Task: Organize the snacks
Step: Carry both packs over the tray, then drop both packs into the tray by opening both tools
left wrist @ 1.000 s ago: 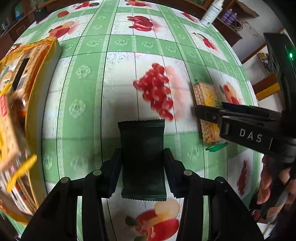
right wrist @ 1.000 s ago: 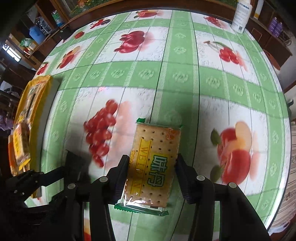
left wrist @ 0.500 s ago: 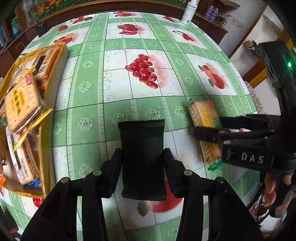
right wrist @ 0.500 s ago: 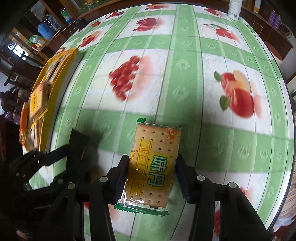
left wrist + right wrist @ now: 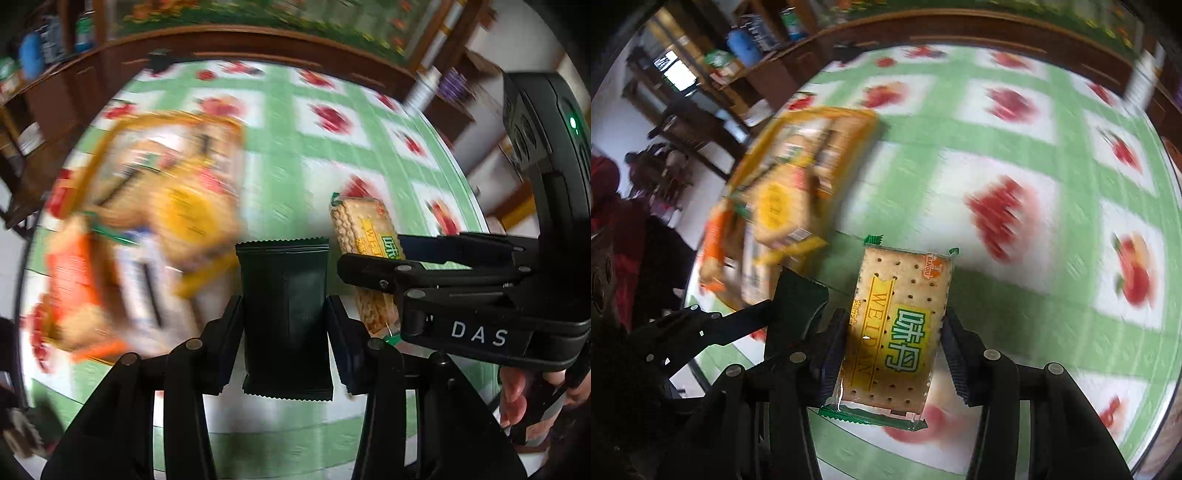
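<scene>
While the left tool [image 5: 284, 328] clamps a dark green packet [image 5: 283, 314] and the right tool [image 5: 894, 354] clamps a cracker pack [image 5: 897, 328], both hang above the desk [image 5: 1015, 155], the yellow snack box [image 5: 798, 177] ahead-left. Risk: tools crowding, packs colliding. Only the right view shows the cracker label whole; the left shows the holder's fingers [image 5: 513, 395].

We record one table [image 5: 1052, 236] under a green-and-white checked cloth printed with red fruit. On it, a yellow tray [image 5: 812, 122] heaped with blurred snack packets [image 5: 177, 206]. Beyond the tray, toward the table's far right edge, a white bottle [image 5: 421, 92].
</scene>
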